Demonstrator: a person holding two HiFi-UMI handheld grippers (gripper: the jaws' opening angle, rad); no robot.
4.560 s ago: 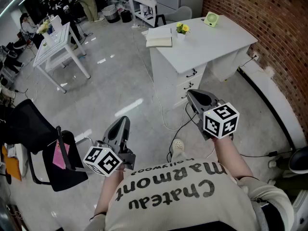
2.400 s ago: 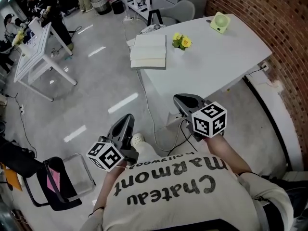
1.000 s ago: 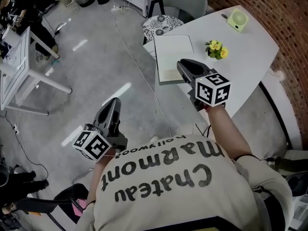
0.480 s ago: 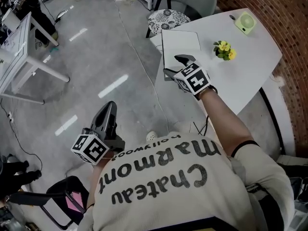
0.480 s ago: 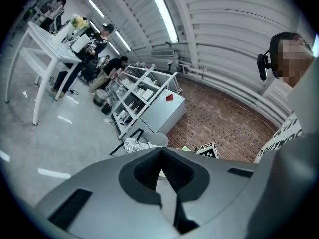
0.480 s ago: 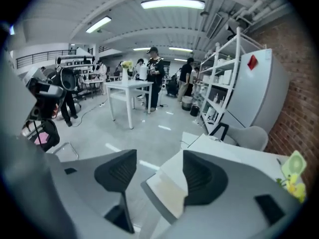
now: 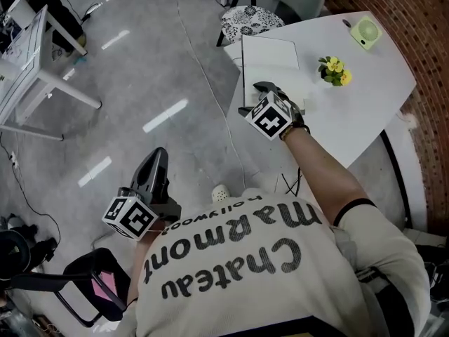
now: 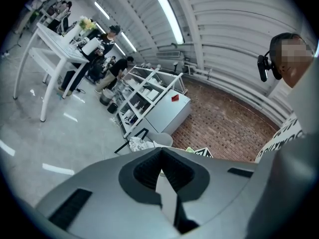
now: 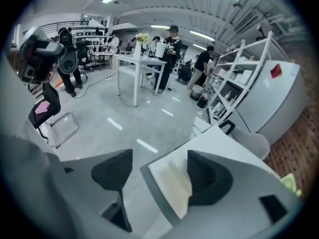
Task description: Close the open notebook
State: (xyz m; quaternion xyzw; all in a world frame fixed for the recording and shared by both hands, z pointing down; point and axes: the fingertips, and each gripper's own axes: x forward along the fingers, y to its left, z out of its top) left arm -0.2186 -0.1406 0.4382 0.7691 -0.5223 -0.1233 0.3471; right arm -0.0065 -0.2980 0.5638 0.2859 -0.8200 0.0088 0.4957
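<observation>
The open notebook lies flat on the white desk, pale pages up, at the desk's left edge. My right gripper tilts down over the notebook's near left corner. In the right gripper view its jaws are opening around the notebook: the grey cover corner and cream pages lie between them, and neither pad presses on it. The left fingertip hangs past the desk edge over the floor. My left gripper is low at my left side over the floor, shut and empty, as the left gripper view also shows.
A small pot of yellow flowers and a green round gadget stand on the desk beyond the notebook. A chair with a patterned seat is behind the desk. A cable crosses the floor; a black chair stands lower left.
My right gripper has dropped and rolled down onto the notebook's near left corner, and its jaws have gone from shut to wide. The left gripper sank slightly.
</observation>
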